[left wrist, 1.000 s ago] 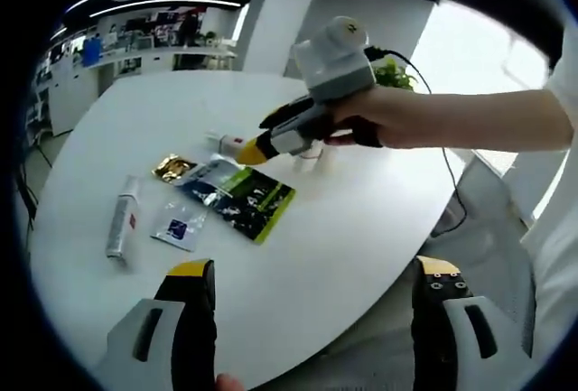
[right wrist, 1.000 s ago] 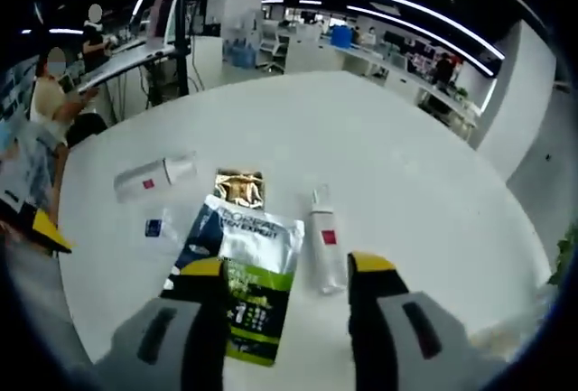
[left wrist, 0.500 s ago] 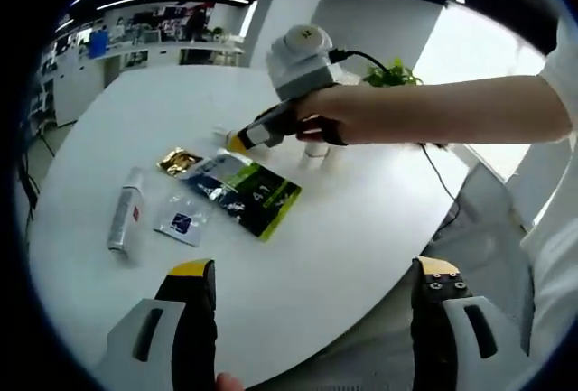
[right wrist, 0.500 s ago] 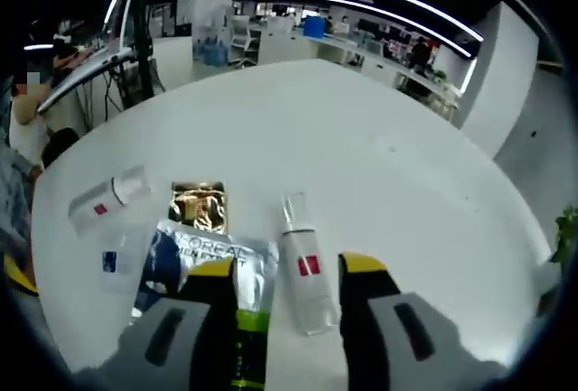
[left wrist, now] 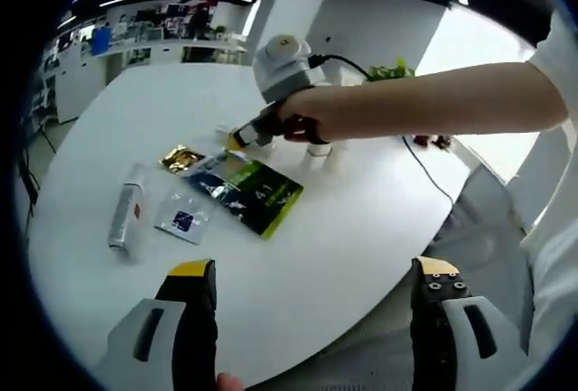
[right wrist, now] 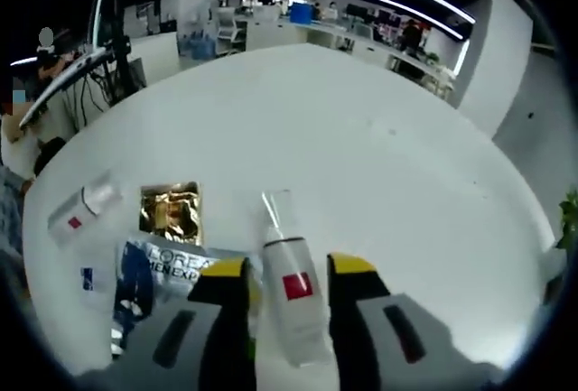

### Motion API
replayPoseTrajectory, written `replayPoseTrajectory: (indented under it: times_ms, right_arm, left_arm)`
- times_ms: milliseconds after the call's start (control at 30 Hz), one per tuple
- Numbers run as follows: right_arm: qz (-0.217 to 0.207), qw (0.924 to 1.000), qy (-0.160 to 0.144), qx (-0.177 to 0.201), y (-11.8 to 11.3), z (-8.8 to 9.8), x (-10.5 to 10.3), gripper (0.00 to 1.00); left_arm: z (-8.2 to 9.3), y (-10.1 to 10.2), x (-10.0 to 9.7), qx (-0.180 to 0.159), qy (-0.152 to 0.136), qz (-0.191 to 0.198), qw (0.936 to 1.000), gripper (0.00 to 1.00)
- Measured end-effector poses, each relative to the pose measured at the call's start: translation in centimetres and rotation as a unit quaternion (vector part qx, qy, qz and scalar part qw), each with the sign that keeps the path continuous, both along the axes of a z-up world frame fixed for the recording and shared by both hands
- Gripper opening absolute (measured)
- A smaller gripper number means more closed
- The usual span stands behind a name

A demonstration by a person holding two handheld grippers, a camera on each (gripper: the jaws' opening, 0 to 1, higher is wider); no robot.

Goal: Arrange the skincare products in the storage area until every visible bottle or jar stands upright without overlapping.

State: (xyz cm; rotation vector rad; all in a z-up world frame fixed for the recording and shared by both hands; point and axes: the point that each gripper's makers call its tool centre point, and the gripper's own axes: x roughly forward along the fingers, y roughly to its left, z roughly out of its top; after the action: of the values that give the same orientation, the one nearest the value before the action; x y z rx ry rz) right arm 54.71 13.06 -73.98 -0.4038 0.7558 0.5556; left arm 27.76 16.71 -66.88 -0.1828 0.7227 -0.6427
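**Right claw straddling the lying tube; left held back**

My landmark is the green and silver sachet (left wrist: pixel 246 192) lying flat on the white tabletop (left wrist: pixel 361 246). In the right gripper view the white tube with the red label (right wrist: pixel 291 305) lies on its side just beside that sachet (right wrist: pixel 153 274). Its long axis runs almost straight away from my right claw (right wrist: pixel 287 269), clear cap at the far end. My yellow-tipped jaws sit narrow, one on each side of the tube's body. I cannot tell whether they have pinched it yet or only bracket it.

From the left gripper view, my right claw (left wrist: pixel 242 136) is down at the far side of the sachet, so the right hand is far the nearer. My left claw (left wrist: pixel 316 269) is spread wide, holds nothing, and hangs near the tabletop's edge, well apart from the sachet.

A second tube (left wrist: pixel 124 215) lies flat on the other side of the sachet, beyond a small blue packet (left wrist: pixel 183 221). A gold packet (right wrist: pixel 170 212) lies near the sachet's far end.

The tube's lower end is cut off between my jaws. Small white containers (left wrist: pixel 318 154) behind my right hand are too partly hidden to identify.
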Motion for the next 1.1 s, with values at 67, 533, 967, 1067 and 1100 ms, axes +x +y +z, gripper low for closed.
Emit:
replayPoseTrajectory:
  times_ms: [67,533,967,1067,1100]
  right_arm:
    - [0.002,1.0,0.0,0.002,0.1,0.0,0.2,0.34]
    - [-0.006,0.9997,0.019,0.014,0.9,-0.5,0.7,0.22]
    - [-0.009,0.9993,0.033,0.017,0.9,0.1,-0.4,0.21]
    - [0.008,0.9996,0.025,0.009,1.1,0.4,-0.7,0.21]
    - [0.01,0.9996,0.026,0.009,1.2,0.5,-0.9,0.21]
  left_arm:
    - [0.0,0.0,-0.1,0.001,0.001,-0.001,1.0,0.87]
    - [-0.1,0.1,0.0,0.002,0.002,0.0,1.0,0.87]
    - [-0.1,0.3,0.1,0.007,-0.001,0.002,1.0,0.86]
    - [0.0,0.3,0.1,0.008,-0.002,0.003,1.0,0.86]
    - [0.0,0.3,0.1,0.008,-0.003,0.003,1.0,0.86]
